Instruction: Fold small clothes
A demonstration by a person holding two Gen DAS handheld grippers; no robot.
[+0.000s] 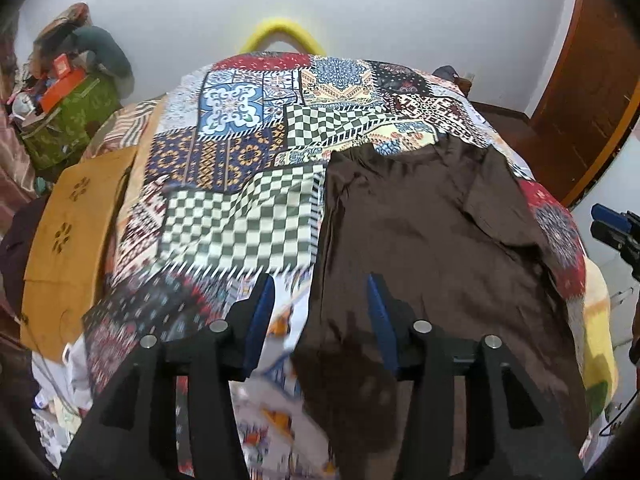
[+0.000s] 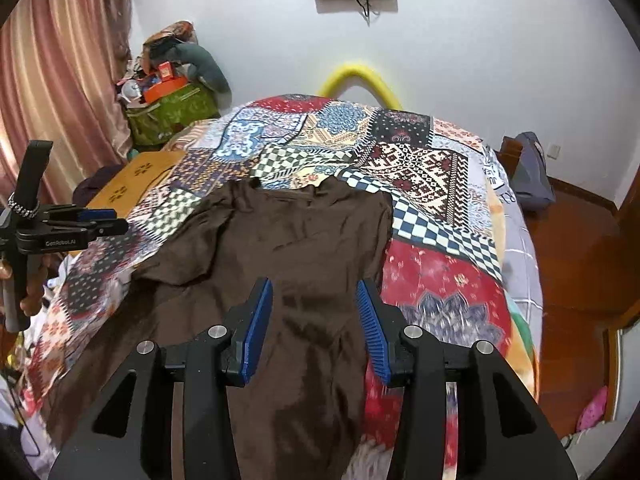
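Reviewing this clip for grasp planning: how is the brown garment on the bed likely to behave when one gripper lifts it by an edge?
The brown garment probably goes limp and drapes: it lies creased, following the patchwork bedspread. Its slight sheen hints at thin, light, perhaps slippery fabric that may slide between the pads. Lifted at one edge, the rest would likely drag; both the right gripper and left gripper are open.

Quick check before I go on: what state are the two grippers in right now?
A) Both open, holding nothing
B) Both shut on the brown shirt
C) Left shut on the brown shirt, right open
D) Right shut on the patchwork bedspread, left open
A: the left gripper and the right gripper each show jaws spread wide with nothing between them, while the brown shirt lies loose on the patchwork bedspread.
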